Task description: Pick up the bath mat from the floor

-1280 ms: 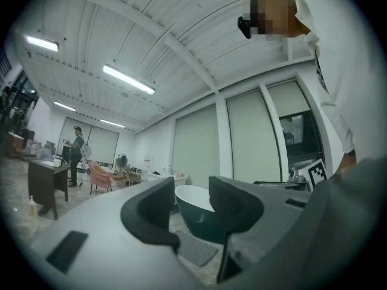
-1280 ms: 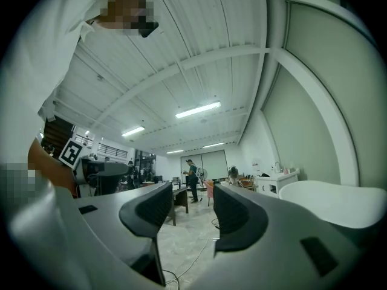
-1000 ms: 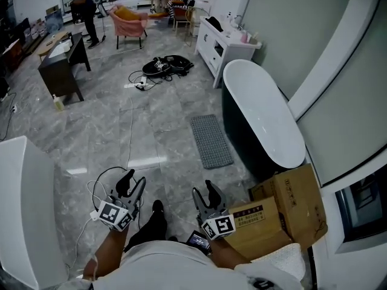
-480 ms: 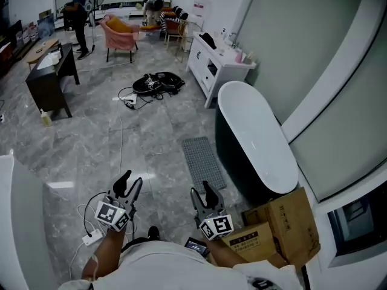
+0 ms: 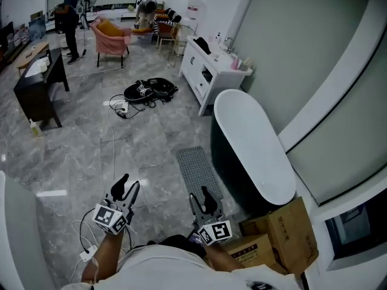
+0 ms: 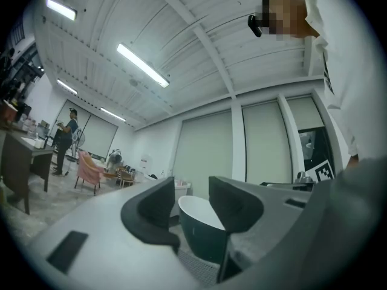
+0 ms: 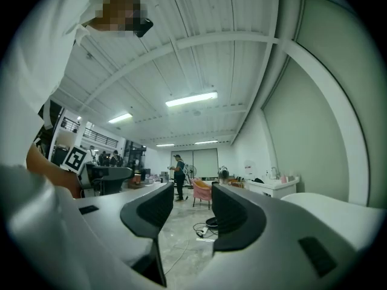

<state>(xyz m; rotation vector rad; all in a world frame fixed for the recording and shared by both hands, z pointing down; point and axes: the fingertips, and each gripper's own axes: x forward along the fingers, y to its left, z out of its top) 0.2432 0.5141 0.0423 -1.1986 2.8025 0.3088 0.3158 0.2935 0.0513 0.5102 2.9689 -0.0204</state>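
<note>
Head view: the bath mat [image 5: 196, 171] lies flat on the grey floor [image 5: 84, 156]. One long edge runs just beside the dark base of the bathtub [image 5: 251, 144]. It is ahead of both grippers and apart from them.
Left gripper [image 5: 128, 187]: jaws partly apart, nothing between the pads. It is held low, to the left of the mat's near end.
Right gripper [image 5: 201, 199]: jaws apart, somewhat wider than the left pair, and empty. It is near the mat's near short edge but not touching it.
Left gripper view: the tub and a strip of the mat's studded surface show through the gap between the jaws.
Right gripper view: points across the room at open floor, not at the mat.
Step in hand: approach. The mat is untouched, so the task appears to be at its start.
Aim: turn the right gripper toward the mat, then lower both grippers to the near short edge, one toward each corner.
Grip: the mat looks thin and lies flush with the floor. Slide one jaw under the edge before closing, and take a full bite of the material.
Lift: the mat will probably hang limp. Raise both corners together so that it peels off evenly.
Hazards: a cable [image 5: 91, 240] lies on the floor near the left gripper. A cardboard box [image 5: 281, 234] stands to the right, and the tub wall crowds the far long edge.
</note>
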